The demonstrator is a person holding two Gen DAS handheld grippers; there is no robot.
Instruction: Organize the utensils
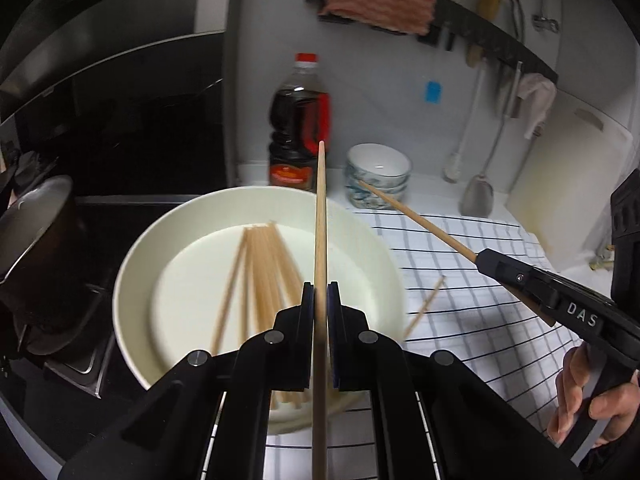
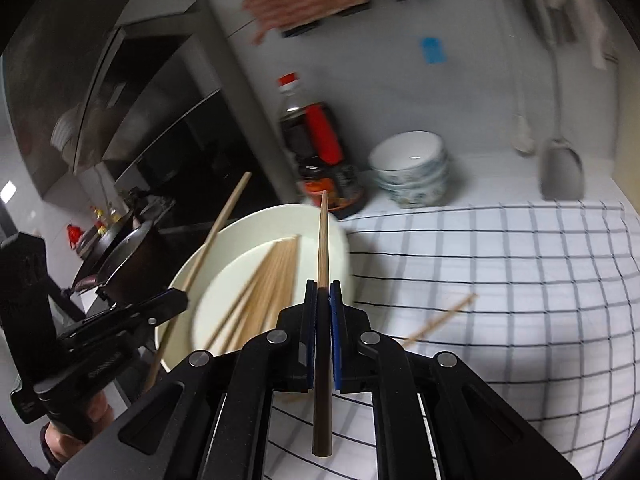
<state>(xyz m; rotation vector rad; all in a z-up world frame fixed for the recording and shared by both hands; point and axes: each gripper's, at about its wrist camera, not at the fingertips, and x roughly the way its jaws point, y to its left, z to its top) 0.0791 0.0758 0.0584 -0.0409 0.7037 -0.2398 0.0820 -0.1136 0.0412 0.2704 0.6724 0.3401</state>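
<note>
My left gripper (image 1: pixel 320 296) pinches one chopstick (image 1: pixel 320 216) between its pads, the stick running straight up the middle of the frame above the white plate (image 1: pixel 132 280). My right gripper (image 2: pixel 323 294) likewise clamps a second chopstick (image 2: pixel 322 236), tip reaching the plate's far rim. A bundle of chopsticks (image 1: pixel 264 264) lies fanned on the plate at centre left. One loose chopstick (image 1: pixel 426 306) rests on the checked cloth (image 1: pixel 480 320) just off the plate's right edge. The cloth spreads open across the right half; a sauce bottle (image 1: pixel 298 128) and stacked bowls (image 1: pixel 378 176) crowd the upper centre, a dark pot (image 1: pixel 36 248) at the left edge.
</note>
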